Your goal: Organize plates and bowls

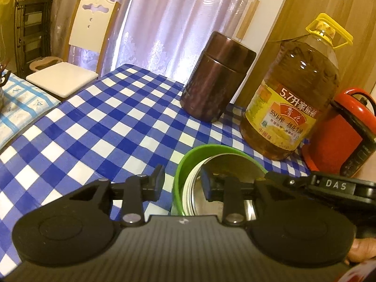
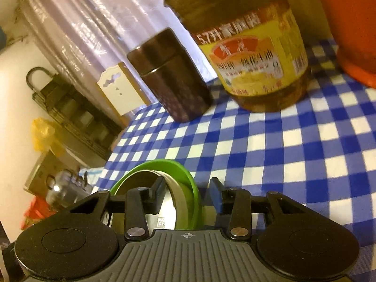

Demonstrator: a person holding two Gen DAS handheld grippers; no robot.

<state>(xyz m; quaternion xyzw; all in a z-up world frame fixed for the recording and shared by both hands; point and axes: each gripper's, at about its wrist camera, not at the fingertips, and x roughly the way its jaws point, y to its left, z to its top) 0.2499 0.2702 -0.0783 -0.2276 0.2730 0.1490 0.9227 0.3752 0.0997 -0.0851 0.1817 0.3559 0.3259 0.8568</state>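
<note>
On the blue-checked table [image 1: 98, 117], the green bowl [image 1: 185, 162] with a steel bowl [image 1: 199, 199] nested inside sits well in from the far edge, in front of the oil jug [image 1: 291, 98]. Left gripper [image 1: 182, 184] straddles the bowls' left rim, jaws spread, not pinching. Right gripper [image 2: 186, 196] does the same on the right rim, also spread. Brown canister [image 1: 218, 77] stands near the far edge left of the jug, red cooker [image 1: 347, 129] at the right edge.

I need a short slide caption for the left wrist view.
Left tool open astride the green bowl's rim on a blue checked tablecloth.
</note>
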